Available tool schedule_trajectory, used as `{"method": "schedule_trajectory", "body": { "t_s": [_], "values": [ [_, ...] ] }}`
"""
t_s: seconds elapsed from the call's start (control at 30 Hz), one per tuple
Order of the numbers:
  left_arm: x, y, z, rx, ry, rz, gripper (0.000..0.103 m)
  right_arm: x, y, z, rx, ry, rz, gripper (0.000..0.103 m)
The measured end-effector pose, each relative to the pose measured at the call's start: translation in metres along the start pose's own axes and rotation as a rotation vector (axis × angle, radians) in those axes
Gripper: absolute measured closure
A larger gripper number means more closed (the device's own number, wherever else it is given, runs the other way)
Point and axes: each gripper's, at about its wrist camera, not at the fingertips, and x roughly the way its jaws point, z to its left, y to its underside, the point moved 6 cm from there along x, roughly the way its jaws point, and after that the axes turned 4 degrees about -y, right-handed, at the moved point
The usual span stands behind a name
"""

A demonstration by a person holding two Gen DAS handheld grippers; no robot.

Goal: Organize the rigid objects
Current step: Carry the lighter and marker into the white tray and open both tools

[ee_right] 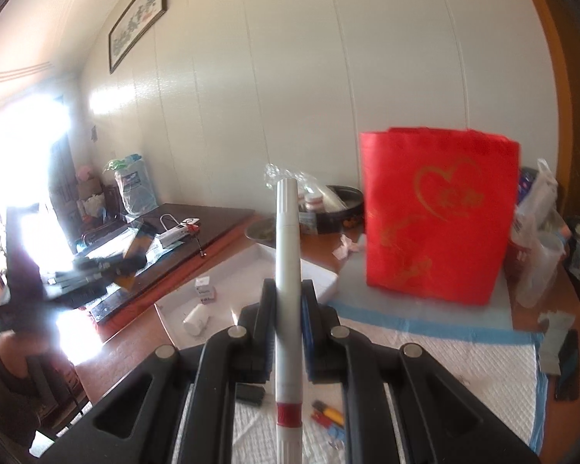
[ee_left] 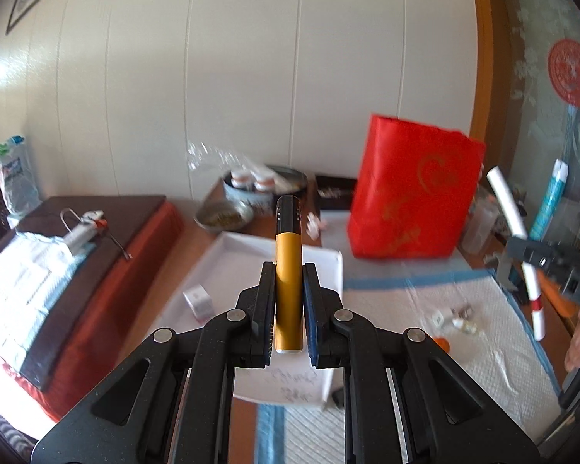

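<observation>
Behind everything, we see a white panelled wall (ee_left: 251, 77) and, in front of it, a wooden table (ee_right: 321, 247) with many things on it. On its right part lies a white quilted pad with a blue border (ee_left: 464, 309), and at the far edge of this pad a red bag with a gold heart drawing (ee_right: 437, 216) stands upright. Left of the bag we have a white tray (ee_left: 236, 255), which holds a small white box (ee_left: 199, 301) and, in the right wrist view, a small white bottle (ee_right: 195, 319) lying on its side. Behind the tray there is a dark round tin (ee_left: 290, 178) with some jars inside.

With our left gripper (ee_left: 289, 297) we hold an orange tube with a black cap (ee_left: 288, 270); the fingers are closed narrow on its orange body, and the tube points upright, above the tray. With our right gripper (ee_right: 288, 317) we hold a long white marker with a red band (ee_right: 288, 309); the fingers press its barrel from both sides, and it stands above the pad, near the tray. A few small items (ee_right: 328, 417) lie on the pad under it, too blurred to name.
</observation>
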Motion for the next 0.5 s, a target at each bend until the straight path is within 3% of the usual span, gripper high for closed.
{"method": "schedule_trajectory", "body": {
  "t_s": [0.23,0.5],
  "values": [
    [-0.004,-0.018,0.031,-0.008,-0.012,-0.045,0.09,0.032,-0.012,0.028,-0.032,-0.005,0.017,0.093],
    [0.043,-0.013,0.064,-0.061,0.004,0.027,0.09,0.078,-0.02,0.044,-0.008,-0.018,0.058,0.093]
  ]
}}
